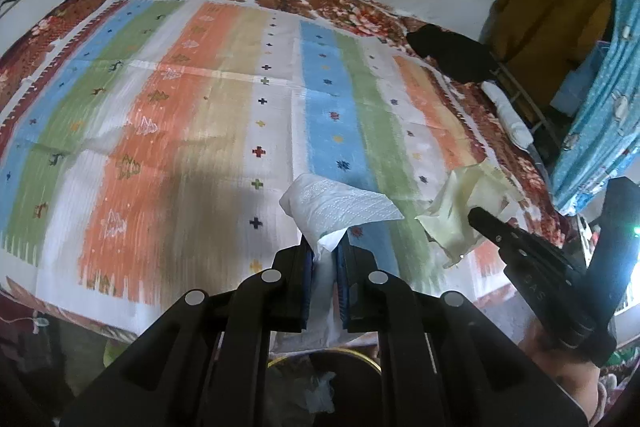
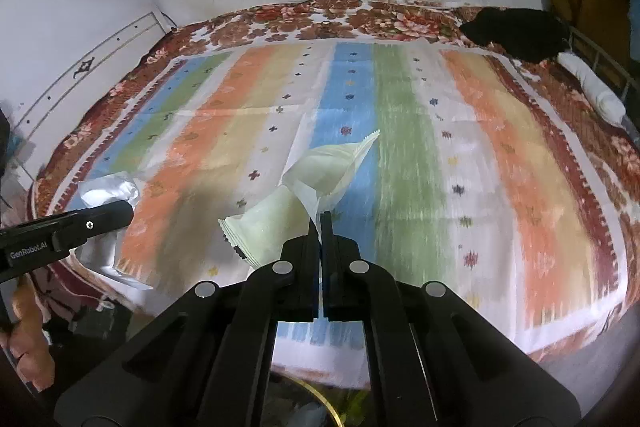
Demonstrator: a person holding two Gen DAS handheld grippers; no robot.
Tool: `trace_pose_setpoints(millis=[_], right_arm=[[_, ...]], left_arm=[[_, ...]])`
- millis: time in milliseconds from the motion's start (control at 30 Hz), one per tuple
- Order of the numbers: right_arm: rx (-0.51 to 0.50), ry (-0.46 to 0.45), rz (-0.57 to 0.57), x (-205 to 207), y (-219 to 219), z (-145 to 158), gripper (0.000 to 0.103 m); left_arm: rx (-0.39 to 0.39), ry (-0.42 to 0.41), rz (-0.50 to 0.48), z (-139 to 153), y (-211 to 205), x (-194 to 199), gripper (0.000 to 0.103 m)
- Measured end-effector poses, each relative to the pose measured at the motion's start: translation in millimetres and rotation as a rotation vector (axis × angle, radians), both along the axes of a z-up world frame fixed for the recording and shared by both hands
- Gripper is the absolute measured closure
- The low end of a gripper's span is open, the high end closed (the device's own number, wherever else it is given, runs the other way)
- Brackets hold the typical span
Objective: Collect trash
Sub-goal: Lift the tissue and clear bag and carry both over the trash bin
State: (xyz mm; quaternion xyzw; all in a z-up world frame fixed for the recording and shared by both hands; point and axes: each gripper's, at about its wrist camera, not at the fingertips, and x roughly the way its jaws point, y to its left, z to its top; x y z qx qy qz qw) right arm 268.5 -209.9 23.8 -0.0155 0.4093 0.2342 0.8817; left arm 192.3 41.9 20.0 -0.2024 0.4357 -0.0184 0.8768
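My left gripper point(image 1: 325, 251) has its jaws clamped on a white tissue point(image 1: 340, 205) fanning out ahead of them. My right gripper point(image 2: 321, 227) pinches a pale yellow wrapper point(image 2: 320, 175) that spreads forward and left of its jaws, above the striped mat point(image 2: 400, 131).

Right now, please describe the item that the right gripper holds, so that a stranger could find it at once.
Find the bed with the striped cloth, then its near edge, where two black grippers work side by side. The right gripper is shut on a pale yellow wrapper. Its zigzag-cut edges and yellowish plastic set it apart from the white embossed tissue in the left gripper.
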Motion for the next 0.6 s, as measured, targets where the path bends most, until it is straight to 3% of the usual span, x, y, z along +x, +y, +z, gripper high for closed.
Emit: trace_pose_setpoints(millis=[600], right_arm=[[0.061, -0.002, 0.069, -83, -25, -6, 0.103]], left_arm=[[-0.047, -0.075, -0.074, 4, -14, -77, 0.094]])
